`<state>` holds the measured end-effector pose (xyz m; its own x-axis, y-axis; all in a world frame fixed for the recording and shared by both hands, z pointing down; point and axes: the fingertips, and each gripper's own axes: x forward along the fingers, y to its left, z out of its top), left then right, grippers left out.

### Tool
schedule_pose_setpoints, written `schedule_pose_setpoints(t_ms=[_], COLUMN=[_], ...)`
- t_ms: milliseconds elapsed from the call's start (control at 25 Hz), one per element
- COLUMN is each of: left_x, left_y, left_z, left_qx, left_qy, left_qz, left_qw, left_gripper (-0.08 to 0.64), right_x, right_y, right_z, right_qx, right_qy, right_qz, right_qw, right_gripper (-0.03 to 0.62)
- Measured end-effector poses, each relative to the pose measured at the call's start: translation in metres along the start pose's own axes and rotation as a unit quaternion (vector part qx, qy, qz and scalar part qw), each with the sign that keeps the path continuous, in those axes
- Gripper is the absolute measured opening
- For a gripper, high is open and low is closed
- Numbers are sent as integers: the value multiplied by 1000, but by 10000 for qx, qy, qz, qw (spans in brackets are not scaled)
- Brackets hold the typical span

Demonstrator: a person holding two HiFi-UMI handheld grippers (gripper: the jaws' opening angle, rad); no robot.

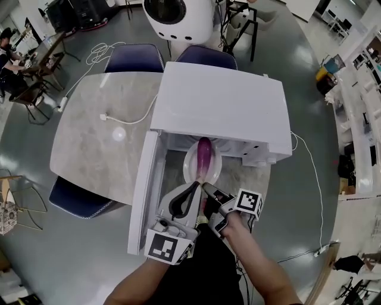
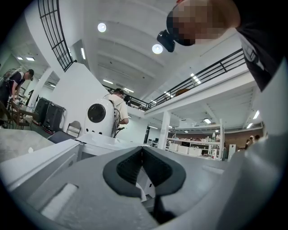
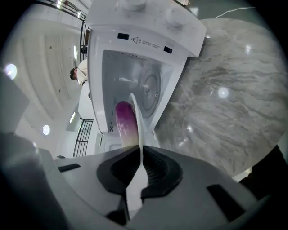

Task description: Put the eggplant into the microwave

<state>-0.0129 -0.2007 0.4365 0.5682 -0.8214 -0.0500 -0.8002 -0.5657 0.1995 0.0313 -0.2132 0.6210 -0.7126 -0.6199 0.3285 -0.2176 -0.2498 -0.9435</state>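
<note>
A purple eggplant (image 1: pixel 204 156) lies on a white plate (image 1: pixel 191 170) in the mouth of the white microwave (image 1: pixel 220 104), whose door (image 1: pixel 144 190) hangs open to the left. My right gripper (image 1: pixel 208 192) is shut on the plate's near rim. In the right gripper view the plate (image 3: pixel 137 130) stands edge-on between the jaws of the right gripper (image 3: pixel 140 155), with the eggplant (image 3: pixel 125 123) beyond it and the oven cavity (image 3: pixel 144 81) behind. My left gripper (image 1: pixel 184 199) sits just left of the plate, by the door. In its own view the left gripper (image 2: pixel 142 155) is shut on nothing and points upward.
The microwave stands on a marble table (image 1: pixel 95 143). A white cable and plug (image 1: pixel 119 119) and a small round white object (image 1: pixel 119 134) lie left of it. Dark blue chairs (image 1: pixel 134 58) (image 1: pixel 80 199) ring the table. A large white round machine (image 1: pixel 178 18) stands behind.
</note>
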Motion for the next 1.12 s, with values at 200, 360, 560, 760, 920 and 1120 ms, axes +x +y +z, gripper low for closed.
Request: schedule_pose_setpoints(t_ms=[200,360,560,760,920,1120], left_x=[10,19,27,34,46,61], left_y=[-2,2,9,13,16,29], left_z=[-14,-18,-28,-40,-47,-58], left_qx=[-80,-81,-82,-108,-133,-153], left_qy=[11,-47,-101,3,49,146], left_qz=[-11,32,140,200,205,262], left_qw=[10000,10000,9998,9997,9997,9994], left_gripper=[6,6,6,6,6,8], right_x=[22,36,51,60,68,76], right_y=[-15,-22,-30,-39,-41,-42], right_z=[16,33,53,65,75,84], right_qx=[87,130,208,315,379,414], right_qy=[-80,-162,-278,-396,-445,-470], right_qz=[16,63,62,14,5,12], right_qw=[9999,9998,9994,9987,9983,9980], right_gripper=[18,18,18,19,19,19])
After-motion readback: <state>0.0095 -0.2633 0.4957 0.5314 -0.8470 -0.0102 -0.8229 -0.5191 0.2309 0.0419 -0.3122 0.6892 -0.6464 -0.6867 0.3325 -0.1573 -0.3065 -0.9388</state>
